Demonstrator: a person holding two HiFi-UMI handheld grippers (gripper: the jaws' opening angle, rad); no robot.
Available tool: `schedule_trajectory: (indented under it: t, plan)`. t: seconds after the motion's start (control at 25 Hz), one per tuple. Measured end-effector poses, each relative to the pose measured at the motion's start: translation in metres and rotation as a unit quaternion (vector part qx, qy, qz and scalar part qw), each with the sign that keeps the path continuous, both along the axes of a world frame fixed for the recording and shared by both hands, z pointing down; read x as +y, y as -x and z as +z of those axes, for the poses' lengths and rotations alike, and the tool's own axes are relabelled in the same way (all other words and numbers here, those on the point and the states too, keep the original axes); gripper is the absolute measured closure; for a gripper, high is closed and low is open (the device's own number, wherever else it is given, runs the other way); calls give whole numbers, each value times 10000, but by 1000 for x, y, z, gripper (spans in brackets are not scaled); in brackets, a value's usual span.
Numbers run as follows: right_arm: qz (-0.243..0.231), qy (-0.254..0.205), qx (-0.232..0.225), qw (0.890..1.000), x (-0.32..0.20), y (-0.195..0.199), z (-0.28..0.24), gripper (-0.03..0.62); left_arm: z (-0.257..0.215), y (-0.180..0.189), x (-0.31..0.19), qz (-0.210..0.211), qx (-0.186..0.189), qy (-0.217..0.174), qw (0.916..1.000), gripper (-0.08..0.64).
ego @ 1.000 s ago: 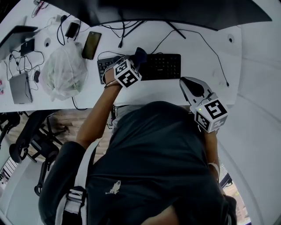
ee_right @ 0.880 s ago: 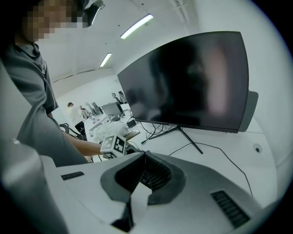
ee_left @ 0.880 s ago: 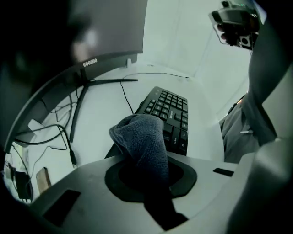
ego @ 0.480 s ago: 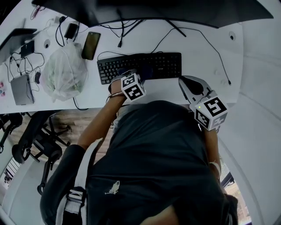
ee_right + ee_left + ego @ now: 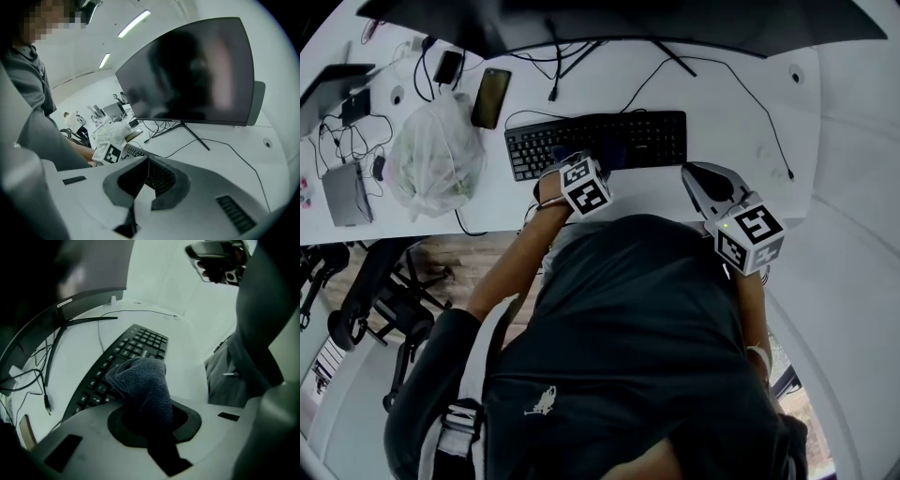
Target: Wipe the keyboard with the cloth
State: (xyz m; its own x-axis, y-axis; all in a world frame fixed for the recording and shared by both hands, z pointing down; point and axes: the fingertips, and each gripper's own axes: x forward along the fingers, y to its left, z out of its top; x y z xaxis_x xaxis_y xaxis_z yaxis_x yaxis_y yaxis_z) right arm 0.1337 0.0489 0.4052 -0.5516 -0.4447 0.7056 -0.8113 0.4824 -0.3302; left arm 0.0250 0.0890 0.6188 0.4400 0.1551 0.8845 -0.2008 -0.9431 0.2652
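Observation:
The black keyboard (image 5: 628, 139) lies across the white desk (image 5: 731, 122) under the monitor. My left gripper (image 5: 596, 161) is over its near middle, shut on a dark blue cloth (image 5: 143, 383). In the left gripper view the bunched cloth pokes out of the jaws and rests on the keys (image 5: 136, 345), hiding the fingertips. My right gripper (image 5: 701, 180) hovers at the desk's near edge, just right of the keyboard. Its jaws are shut with nothing between them (image 5: 146, 161), and it is apart from the keyboard (image 5: 133, 151).
A large dark monitor (image 5: 187, 75) on a stand fills the back of the desk, with cables (image 5: 741, 84) running to the right. Left of the keyboard are a phone (image 5: 490, 97), a clear plastic bag (image 5: 436, 155) and small devices. An office chair (image 5: 375, 291) stands below the desk's left edge.
My left gripper drew the cloth from the keyboard's far edge back toward the near edge, then nearly stopped. The right gripper has stayed put.

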Motion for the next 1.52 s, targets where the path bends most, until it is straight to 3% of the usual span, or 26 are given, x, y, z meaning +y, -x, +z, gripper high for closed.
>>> schedule_trajectory:
  t: [0.08, 0.16, 0.36, 0.48, 0.64, 0.8, 0.88, 1.08, 1.24, 1.4, 1.52]
  plan:
    - [-62, 71, -23, 10000, -1, 3, 4, 583, 0, -3, 20, 324, -11, 101, 9994, 508]
    - [-130, 93, -37, 9999, -3, 6, 6, 582, -3, -5, 17, 390, 27, 62, 9992, 508]
    - [-185, 178, -60, 9997, -6, 9, 12, 583, -20, -5, -57, -90, 176, -418, 9989, 508]
    - [-158, 230, -58, 9996, -7, 6, 17, 581, -14, 2, -76, -373, 64, -352, 9987, 508]
    - [-105, 311, -79, 9994, -11, 1, 22, 583, -5, -1, -42, -328, 34, -236, 9992, 508]
    - [-132, 352, -129, 9992, -12, 5, 28, 582, -3, -5, 18, 146, 32, 276, 9995, 508]
    - [-180, 348, -162, 9991, -13, 8, 28, 582, -3, -5, 32, 364, 15, 346, 9987, 508]
    - [-185, 372, -142, 9990, -11, 8, 30, 581, -21, -18, -41, 0, 348, -243, 9991, 508]
    - [-117, 349, -97, 9993, -7, 4, 29, 583, -14, -25, -90, -348, 269, -462, 9980, 508]
    - [4, 366, -100, 9993, -5, -3, 30, 581, -8, -26, -58, -215, 207, -336, 9990, 508]
    - [36, 432, -122, 9990, -3, -4, 35, 582, -8, -28, -7, 280, 195, 4, 9994, 508]
